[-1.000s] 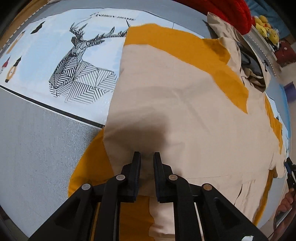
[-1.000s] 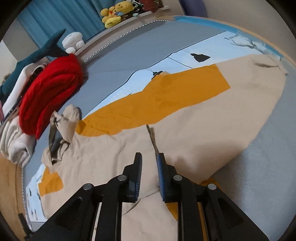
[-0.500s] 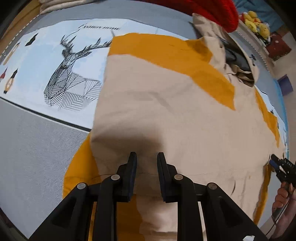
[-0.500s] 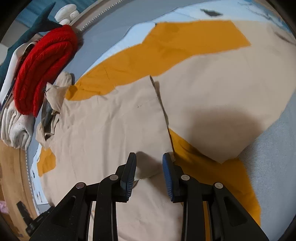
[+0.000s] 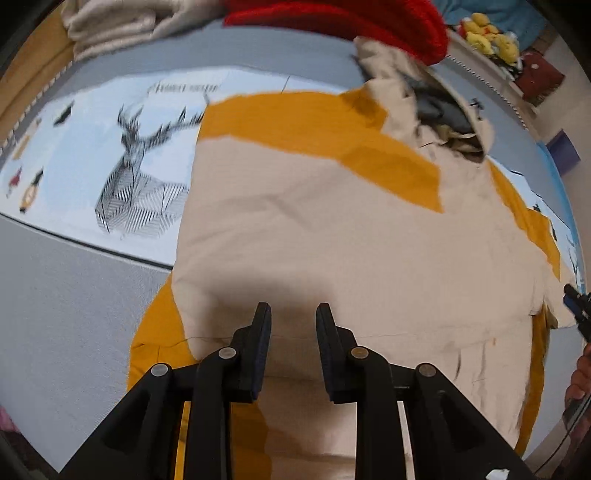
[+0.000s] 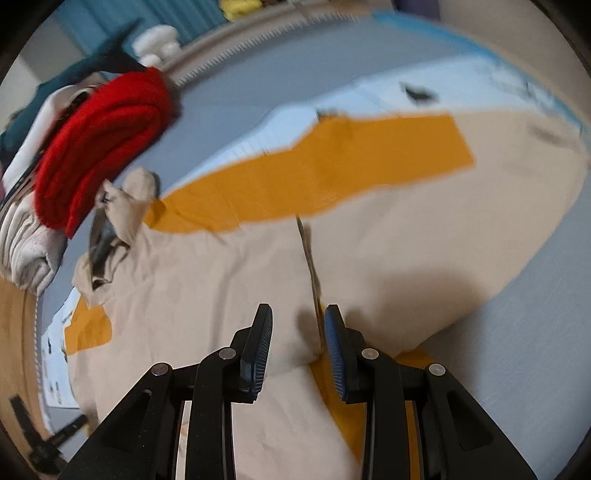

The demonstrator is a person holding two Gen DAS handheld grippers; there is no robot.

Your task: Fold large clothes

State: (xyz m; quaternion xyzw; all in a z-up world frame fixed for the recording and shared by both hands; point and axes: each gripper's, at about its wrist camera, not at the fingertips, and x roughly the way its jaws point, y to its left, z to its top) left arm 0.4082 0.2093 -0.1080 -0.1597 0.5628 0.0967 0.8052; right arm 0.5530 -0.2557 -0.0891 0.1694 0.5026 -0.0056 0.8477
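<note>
Surface: a bed (image 5: 66, 295) under a grey cover, with a pale blue printed panel (image 5: 110, 122) bearing a black line-drawn stag (image 5: 136, 177) and small figures.
Garment: a large beige-and-mustard hooded garment (image 5: 332, 240) lay spread flat across the bed; its hood (image 5: 424, 107) pointed toward the bed's far edge; one folded edge ran up the middle in the right wrist view.
Left tongs (image 5: 291, 317): spread a little, above the beige cloth – nothing pinched between the pads.
Right tongs (image 6: 298, 321): parted, over the folded edge – the cloth lay beneath the gap, not pressed.
Far edge of bed: a red knit bundle (image 6: 99, 140) lay on pale folded laundry (image 6: 26, 251).
Room: yellow plush toys (image 5: 487, 37) on a ledge; blue curtain (image 6: 122, 22) behind; white plush (image 6: 157, 44) nearby.
Person: part of a hand (image 5: 580, 373) at the right border of the left wrist view.
</note>
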